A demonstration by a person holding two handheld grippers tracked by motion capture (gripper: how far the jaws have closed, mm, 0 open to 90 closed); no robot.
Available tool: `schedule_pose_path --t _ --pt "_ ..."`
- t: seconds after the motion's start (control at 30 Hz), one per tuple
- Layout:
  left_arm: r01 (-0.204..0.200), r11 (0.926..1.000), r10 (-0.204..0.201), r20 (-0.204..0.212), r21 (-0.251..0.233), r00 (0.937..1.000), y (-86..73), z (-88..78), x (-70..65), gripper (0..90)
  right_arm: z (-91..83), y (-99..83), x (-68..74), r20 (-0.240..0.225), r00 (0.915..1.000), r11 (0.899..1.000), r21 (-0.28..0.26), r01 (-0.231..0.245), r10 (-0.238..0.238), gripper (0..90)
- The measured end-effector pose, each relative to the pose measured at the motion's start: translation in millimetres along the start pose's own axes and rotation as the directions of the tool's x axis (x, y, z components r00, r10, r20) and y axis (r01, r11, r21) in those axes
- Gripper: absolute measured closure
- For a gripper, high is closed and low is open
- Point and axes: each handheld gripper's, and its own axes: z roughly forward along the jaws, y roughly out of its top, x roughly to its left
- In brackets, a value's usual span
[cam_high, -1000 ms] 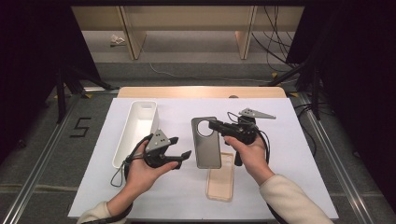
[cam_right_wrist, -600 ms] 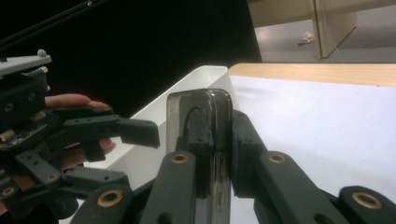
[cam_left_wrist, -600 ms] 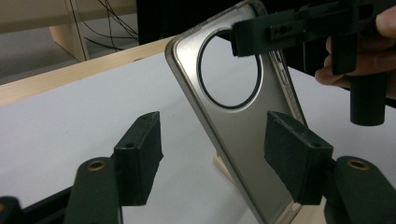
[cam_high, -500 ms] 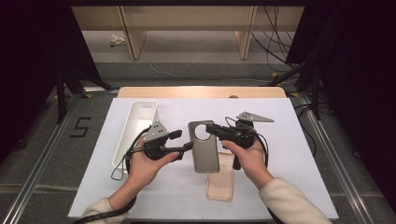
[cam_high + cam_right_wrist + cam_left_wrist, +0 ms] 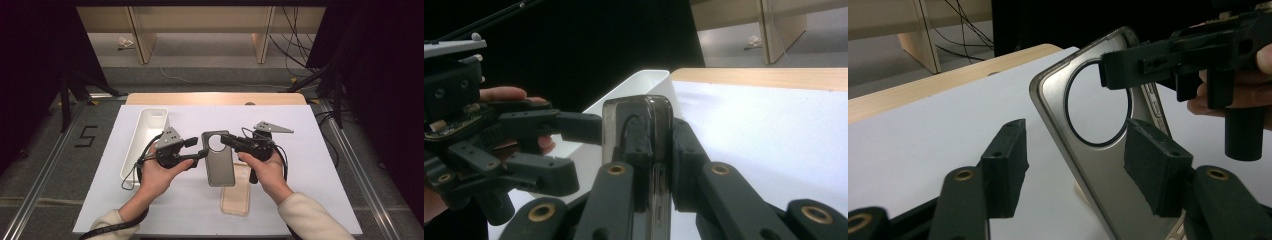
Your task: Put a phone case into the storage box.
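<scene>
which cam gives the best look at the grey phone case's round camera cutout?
Left gripper view: the grey phone case stands tilted and close, its round cutout nearly whole, one jaw of the right gripper over its rim. The high view shows the cutout small. The right gripper view sees the case edge-on.

One sign can be read: a black numeral "5" [image 5: 87, 136] marked on the grey floor left of the white table, seen in the high view. Neither gripper view shows any lettering, label or brand that can be made out.
</scene>
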Motion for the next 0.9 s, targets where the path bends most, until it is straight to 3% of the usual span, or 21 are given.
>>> schedule_pose_path --t 0.2,0.37,0.6,0.73,0.9 --pt "0.005 0.9999 -0.005 -0.002 -0.010 1.0000 3.3 3.5 0.3 52.5 0.1 -0.4 -0.1 -0.001 1.0000 1.000 -0.002 -0.003 0.003 81.6" --pt "0.049 0.9987 -0.050 -0.023 -0.012 0.9985 3.1 4.5 6.1 58.4 -0.2 -0.2 -0.4 -0.002 1.0000 1.000 -0.003 -0.005 0.005 81.6" --pt "0.103 0.9945 -0.103 -0.009 -0.016 0.9946 1.8 8.8 11.4 64.4 0.9 -0.5 2.1 -0.013 0.9999 1.000 0.000 -0.001 0.001 81.6" --pt "0.145 0.9883 -0.145 -0.005 -0.046 0.9894 1.9 7.0 13.5 76.4 1.0 -0.5 1.7 -0.013 0.9999 1.000 0.001 0.002 -0.002 81.6" --pt "0.159 0.9861 -0.160 -0.020 -0.048 0.9869 2.3 5.5 13.9 80.2 2.4 -2.3 2.1 -0.019 0.9998 1.000 0.008 0.005 -0.005 81.5"
